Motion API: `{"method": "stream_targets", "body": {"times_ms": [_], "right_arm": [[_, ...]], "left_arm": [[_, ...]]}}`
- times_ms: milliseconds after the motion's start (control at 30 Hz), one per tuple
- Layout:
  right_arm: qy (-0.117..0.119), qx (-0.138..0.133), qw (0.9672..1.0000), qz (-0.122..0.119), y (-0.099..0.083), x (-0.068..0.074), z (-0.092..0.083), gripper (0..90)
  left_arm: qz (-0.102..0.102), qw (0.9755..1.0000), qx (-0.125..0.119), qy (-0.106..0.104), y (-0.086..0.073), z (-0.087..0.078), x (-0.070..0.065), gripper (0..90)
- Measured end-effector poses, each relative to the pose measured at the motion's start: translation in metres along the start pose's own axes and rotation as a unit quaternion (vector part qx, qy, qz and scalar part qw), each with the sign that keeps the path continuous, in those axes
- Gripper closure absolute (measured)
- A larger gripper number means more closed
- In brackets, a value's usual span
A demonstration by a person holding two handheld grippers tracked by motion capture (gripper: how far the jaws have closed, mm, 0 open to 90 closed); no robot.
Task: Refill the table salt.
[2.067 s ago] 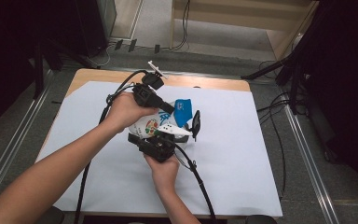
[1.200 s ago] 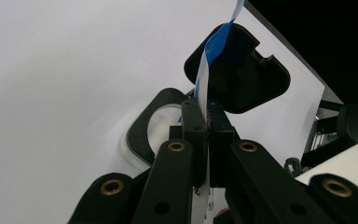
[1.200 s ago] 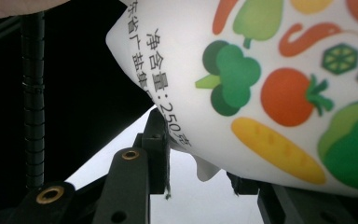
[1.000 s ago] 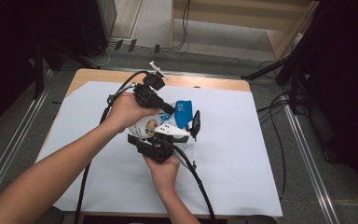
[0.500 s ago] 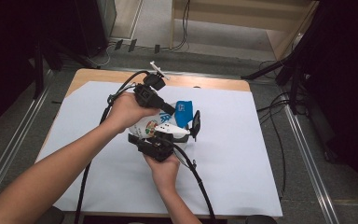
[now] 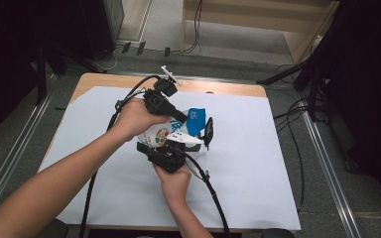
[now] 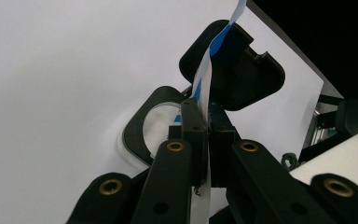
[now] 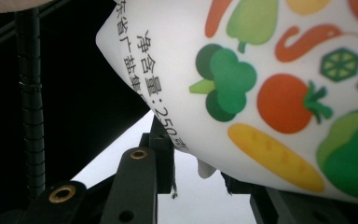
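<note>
High view: you hold the white bag point(image 6: 171, 133), printed with vegetables and blue at its top, above the middle of the white sheet on the table point(image 6: 258, 163). Your left gripper point(image 6: 182, 119) comes in from above-left and grips near the blue top; your right gripper point(image 6: 174, 145) sits just below the bag, at its lower edge. A black lid-like piece point(image 6: 209, 132) stands beside the bag on its right.

Left gripper view: the jaws are together, clamped flat on a thin blue-and-white strip of the bag point(image 7: 205, 88), which runs up between them. Beyond it lie a black ring with a clear middle point(image 7: 144, 133) and a black rounded square piece point(image 7: 242, 77) on the sheet.

Right gripper view: the bag point(image 8: 270, 88) bulges over the jaws, its bottom corner hanging into the gap. The jaws have just been closing with that corner between them; whether the pads already press on it, you cannot tell from here.

Risks, as judged:
- The right jaws may catch only the tip of the corner; a pull would then slip it free.
- The left grip is on a thin strip of film; a sideways tug could tear it or spill the contents.
- Pulling both hands apart too quickly could stretch the seam.
</note>
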State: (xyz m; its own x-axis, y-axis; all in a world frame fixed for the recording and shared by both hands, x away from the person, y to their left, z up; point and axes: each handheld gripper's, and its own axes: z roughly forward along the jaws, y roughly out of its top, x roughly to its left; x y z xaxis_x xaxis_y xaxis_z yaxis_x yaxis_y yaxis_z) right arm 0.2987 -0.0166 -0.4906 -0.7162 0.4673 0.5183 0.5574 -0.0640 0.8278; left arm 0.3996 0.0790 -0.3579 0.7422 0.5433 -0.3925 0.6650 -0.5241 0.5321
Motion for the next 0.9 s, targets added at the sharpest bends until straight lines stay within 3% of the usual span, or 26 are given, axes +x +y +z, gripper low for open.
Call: {"method": "stream_targets", "body": {"times_ms": [900], "right_arm": [[0.006, -0.006, 1.0000, 0.001, 0.0008, 0.0002, -0.0022, 71.5]], "left_arm": [[0.002, 1.0000, 0.006, 0.002, 0.0007, -0.0001, -0.0005, 90.0]]}}
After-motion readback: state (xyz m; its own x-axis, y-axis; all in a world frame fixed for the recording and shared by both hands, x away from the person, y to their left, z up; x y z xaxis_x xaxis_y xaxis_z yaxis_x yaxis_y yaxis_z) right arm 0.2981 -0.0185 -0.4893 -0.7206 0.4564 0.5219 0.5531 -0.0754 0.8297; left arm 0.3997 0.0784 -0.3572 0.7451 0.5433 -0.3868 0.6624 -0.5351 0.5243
